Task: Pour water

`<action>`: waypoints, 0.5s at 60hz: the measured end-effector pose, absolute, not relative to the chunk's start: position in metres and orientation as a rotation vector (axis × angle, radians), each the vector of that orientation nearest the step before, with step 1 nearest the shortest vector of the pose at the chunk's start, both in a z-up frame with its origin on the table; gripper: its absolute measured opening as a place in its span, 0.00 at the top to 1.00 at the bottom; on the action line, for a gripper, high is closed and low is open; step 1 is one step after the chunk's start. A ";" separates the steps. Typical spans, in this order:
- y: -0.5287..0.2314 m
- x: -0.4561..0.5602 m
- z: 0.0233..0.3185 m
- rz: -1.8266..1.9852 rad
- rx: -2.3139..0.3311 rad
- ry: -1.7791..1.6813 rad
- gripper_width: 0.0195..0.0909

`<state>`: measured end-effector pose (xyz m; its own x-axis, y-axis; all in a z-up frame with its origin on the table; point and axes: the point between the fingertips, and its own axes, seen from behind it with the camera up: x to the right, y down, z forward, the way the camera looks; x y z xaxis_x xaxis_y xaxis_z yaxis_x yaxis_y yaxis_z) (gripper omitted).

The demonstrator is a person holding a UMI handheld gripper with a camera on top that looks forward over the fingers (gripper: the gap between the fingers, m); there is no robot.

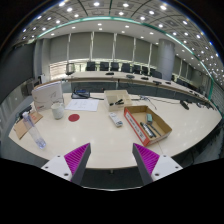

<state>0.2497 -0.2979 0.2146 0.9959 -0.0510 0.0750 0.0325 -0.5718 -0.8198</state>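
My gripper [112, 156] is open, its two magenta pads [77, 155] spread wide with nothing between them. It hovers over the near edge of a large pale table [100, 135]. Far ahead to the left, a clear plastic bottle [37, 131] stands near the table's left side. Beyond the bottle a white cup [58, 112] stands, with a small red-topped item [73, 117] just to its right. All of these are well beyond the fingers.
An open cardboard box [148, 124] holding several items lies ahead to the right. A white boxy object [47, 96], papers [82, 103] and a smaller box [117, 98] lie farther back. Office chairs [110, 68] line the table's far side.
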 end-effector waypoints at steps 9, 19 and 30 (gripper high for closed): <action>-0.306 0.229 0.200 -0.103 -2.200 -0.016 0.07; -0.312 0.174 0.184 -0.065 -2.204 -0.068 0.07; -0.318 0.059 0.162 0.066 -2.199 -0.116 0.07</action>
